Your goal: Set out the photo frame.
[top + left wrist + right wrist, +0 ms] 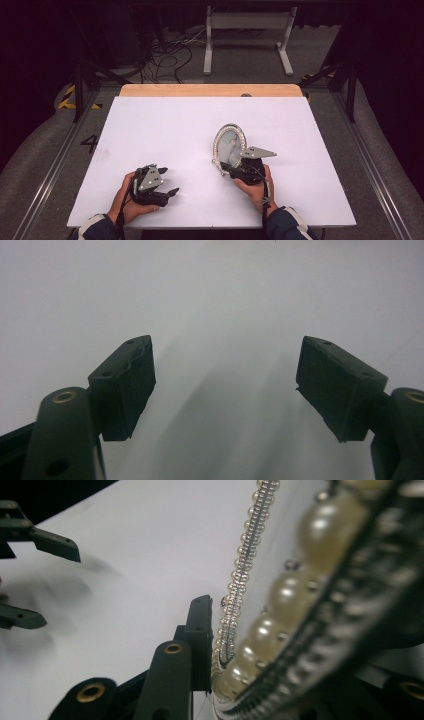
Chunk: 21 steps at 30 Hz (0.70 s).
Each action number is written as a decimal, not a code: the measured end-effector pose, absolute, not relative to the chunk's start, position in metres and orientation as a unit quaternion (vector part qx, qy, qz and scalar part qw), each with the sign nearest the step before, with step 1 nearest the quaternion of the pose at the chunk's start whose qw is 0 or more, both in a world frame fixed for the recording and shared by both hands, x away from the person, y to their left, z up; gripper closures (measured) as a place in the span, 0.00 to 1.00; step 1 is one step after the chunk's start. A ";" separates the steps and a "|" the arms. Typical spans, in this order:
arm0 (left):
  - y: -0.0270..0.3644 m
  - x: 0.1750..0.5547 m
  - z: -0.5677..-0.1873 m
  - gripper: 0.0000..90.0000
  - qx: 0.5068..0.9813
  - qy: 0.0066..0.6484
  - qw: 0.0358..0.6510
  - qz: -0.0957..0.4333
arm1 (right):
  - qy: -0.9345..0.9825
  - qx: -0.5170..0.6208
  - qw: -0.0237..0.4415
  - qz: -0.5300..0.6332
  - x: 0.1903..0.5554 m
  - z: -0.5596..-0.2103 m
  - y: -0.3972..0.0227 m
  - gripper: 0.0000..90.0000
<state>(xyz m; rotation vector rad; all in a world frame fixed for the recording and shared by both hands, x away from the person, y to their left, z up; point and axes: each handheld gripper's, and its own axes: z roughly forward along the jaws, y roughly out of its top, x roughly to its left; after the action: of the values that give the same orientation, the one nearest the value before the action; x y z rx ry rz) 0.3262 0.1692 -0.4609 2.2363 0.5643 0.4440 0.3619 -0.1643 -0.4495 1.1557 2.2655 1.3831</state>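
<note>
At the table's near right: right gripper (pixel 239 167) clamped on the lower rim of the oval pearl-rimmed picture frame (pixel 229 143).
Frame: upright, long axis vertical, tilted slightly, foot on the white tabletop (pixel 160 130).
Left gripper (pixel 167 184): jaws wide apart, holding nothing, well left of the frame.

oval pearl-rimmed picture frame (pixel 229 145), upright, tilted, on white table (pixel 150 135)

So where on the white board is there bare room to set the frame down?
Bare board stretches from the oval frame to the wooden strip, and along the left edge beyond the left gripper. Crowded near the right gripper, shut on the frame.
</note>
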 end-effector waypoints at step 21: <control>0.168 0.326 -0.461 0.27 0.880 0.220 0.384 0.173 | 0.804 0.366 0.068 0.464 0.367 -0.444 -0.180 0.86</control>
<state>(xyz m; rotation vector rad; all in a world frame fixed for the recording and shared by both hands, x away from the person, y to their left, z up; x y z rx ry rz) 0.3261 0.1684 -0.4608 2.2420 0.5599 0.4407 0.3669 -0.1805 -0.4437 1.1010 2.4221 1.3961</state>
